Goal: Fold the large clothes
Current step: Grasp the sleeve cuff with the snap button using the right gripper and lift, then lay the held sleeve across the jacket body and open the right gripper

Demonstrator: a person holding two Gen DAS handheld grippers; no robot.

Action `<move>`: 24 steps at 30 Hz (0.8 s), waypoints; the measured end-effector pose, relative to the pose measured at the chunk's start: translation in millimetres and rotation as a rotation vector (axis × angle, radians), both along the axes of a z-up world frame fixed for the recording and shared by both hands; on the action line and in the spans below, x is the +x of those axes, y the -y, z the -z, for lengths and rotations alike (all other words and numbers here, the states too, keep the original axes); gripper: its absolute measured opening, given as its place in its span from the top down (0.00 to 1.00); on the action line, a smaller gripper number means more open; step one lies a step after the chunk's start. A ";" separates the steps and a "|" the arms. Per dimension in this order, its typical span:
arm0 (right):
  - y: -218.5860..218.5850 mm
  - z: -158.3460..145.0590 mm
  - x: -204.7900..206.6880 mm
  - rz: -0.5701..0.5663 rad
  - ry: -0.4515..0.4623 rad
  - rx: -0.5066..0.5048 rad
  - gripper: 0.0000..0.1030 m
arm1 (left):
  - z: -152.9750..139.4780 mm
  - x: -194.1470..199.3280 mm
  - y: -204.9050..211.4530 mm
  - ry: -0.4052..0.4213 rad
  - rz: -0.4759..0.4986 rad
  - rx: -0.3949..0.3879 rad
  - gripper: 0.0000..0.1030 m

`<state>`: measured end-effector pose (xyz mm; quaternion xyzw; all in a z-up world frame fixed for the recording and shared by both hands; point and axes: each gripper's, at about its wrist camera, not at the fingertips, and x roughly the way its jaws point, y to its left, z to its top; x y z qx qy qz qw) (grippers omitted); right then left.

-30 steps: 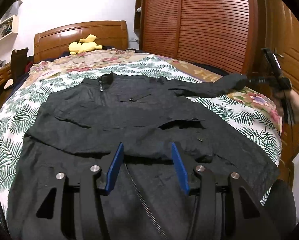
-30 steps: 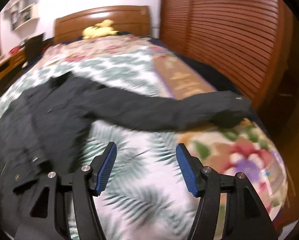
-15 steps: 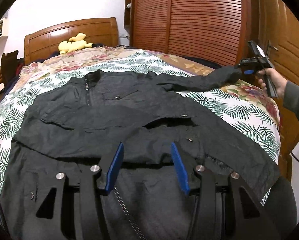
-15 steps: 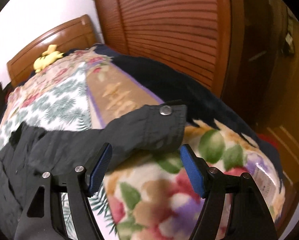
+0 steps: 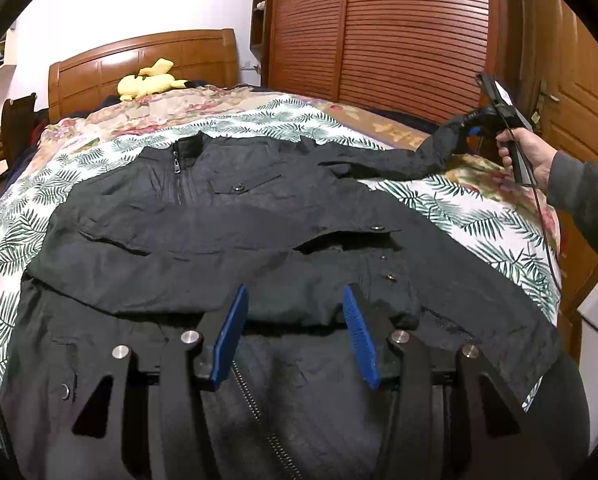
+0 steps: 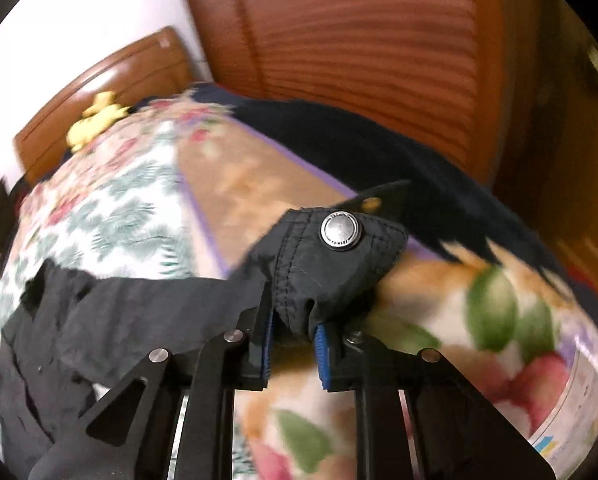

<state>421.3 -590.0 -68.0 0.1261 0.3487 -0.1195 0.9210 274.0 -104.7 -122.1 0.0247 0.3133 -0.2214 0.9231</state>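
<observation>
We see jacket (image 5: 259,232) flat on leaf-print bedspread (image 5: 459,208); wardrobe (image 5: 411,28) beside bed. Left gripper (image 5: 295,332) wide, holding nothing. Right gripper (image 6: 293,344) pinches cuff (image 6: 331,264).

A black zip-front jacket (image 5: 235,232) lies spread face-up on the bed, one sleeve cuff (image 6: 331,256) lifted sideways.

You are working in a home bedroom. Evidence: a bed (image 5: 479,216) with leaf-print and floral covers, a wooden headboard (image 5: 139,60) with a yellow plush toy (image 5: 149,82) against it, and a slatted wooden wardrobe (image 5: 411,32) along the wall beside the bed. A panelled wooden door (image 5: 579,92) stands at the right.
</observation>
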 end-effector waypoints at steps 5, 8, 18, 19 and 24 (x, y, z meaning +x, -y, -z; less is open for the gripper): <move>-77.3 -46.1 -1.0 -0.161 0.074 -0.098 0.87 | -4.9 -5.2 -7.5 0.012 -0.011 -0.004 0.53; -141.1 -81.3 -7.0 -0.294 0.142 -0.129 0.88 | -8.9 -10.3 -17.2 0.021 -0.027 -0.006 0.53; -348.1 -143.3 -51.9 -0.745 0.312 -0.149 0.88 | -20.7 -33.6 -67.7 0.052 -0.101 0.001 0.53; -368.7 -142.2 -61.0 -0.798 0.314 -0.141 0.88 | -21.6 -37.0 -73.3 0.057 -0.109 0.003 0.53; -417.6 -115.4 -84.8 -0.931 0.252 -0.112 0.88 | -24.5 -44.4 -91.3 0.067 -0.132 0.008 0.53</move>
